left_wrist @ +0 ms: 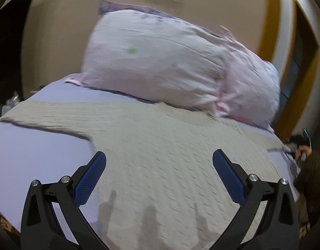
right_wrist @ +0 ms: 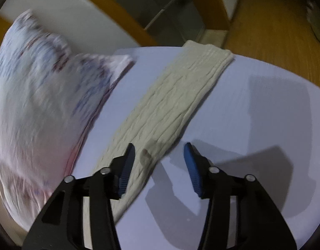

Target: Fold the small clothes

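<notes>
A beige knitted sweater lies spread flat on the lilac bed sheet, one sleeve stretching out to the left. My left gripper is open and empty, hovering over the sweater's body. In the right wrist view the other sleeve runs diagonally across the sheet to the bed's far edge. My right gripper is open and empty just above the near part of that sleeve, its left finger over the knit, its right finger over bare sheet.
A big pink-and-white floral pillow lies at the head of the bed against the beige wall; it also shows in the right wrist view left of the sleeve. A wooden floor lies beyond the bed edge.
</notes>
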Tool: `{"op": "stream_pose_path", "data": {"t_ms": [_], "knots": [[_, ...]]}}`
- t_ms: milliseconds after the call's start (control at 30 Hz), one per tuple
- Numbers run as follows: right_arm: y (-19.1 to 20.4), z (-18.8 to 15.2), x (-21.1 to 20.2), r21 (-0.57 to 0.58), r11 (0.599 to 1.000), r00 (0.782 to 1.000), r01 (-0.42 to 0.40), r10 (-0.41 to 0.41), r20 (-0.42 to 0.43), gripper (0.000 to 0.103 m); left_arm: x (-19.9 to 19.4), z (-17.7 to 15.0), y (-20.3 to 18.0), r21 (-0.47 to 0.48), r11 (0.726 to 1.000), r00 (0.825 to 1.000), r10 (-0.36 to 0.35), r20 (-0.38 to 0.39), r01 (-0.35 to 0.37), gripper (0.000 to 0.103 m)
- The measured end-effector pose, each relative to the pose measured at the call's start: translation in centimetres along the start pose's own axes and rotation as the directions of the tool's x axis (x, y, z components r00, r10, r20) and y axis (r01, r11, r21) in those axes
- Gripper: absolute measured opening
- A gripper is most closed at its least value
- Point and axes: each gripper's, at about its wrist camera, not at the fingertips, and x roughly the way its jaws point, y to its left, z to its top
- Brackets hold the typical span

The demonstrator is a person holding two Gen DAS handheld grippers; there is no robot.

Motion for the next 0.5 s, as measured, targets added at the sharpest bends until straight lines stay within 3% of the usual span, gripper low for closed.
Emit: {"op": "stream_pose_path", "data": {"t_ms": [67, 167, 233, 333, 433, 467, 500], "knots": [[0.1, 0.8, 0.7, 0.020, 1.000, 1.000, 0.003, -0.003, 0.028, 0.038, -0.1, 0.6, 2.1, -0.062, 0.998, 1.000, 0.022, 0.010, -0.022, 0.102], [0.3, 1.6, 2.2, 0.013, 1.000, 0.999, -0.003, 0.002, 0.045, 0.012, -0.8, 1.1, 5.2, -0.164, 0.986, 0.999, 0.036, 0.032, -0.031, 0.102], [-0.1, 2.1, 1.4, -0.010, 1.000, 0.998, -0.017, 0.017, 0.065, 0.009, -1.1, 1.3, 7.5, -0.229, 0.972, 0.997, 0.068, 0.042, -0.056, 0.102], [4.4, 0.4, -2.9, -0.206, 0.976, 0.976, -0.066, 0.106, 0.189, 0.009, -1.7, 1.7, 10.8, -0.317, 0.942, 0.991, 0.130, 0.036, -0.112, 0.102], [11.5, -4.0, -7.3, -0.434, 0.884, 0.939, -0.175, 0.282, 0.195, 0.009, -2.2, 2.2, 13.9, -0.398, 0.908, 0.986, 0.161, 0.035, -0.134, 0.102], [13.8, -6.1, -8.5, -0.502, 0.836, 0.925, -0.220, 0.343, 0.166, 0.009, -2.3, 2.4, 14.7, -0.419, 0.897, 0.985, 0.170, 0.037, -0.139, 0.102], [16.9, -9.1, -9.8, -0.585, 0.762, 0.904, -0.278, 0.413, 0.108, 0.009, -2.4, 2.7, 15.7, -0.445, 0.882, 0.982, 0.188, 0.035, -0.154, 0.102]]}}
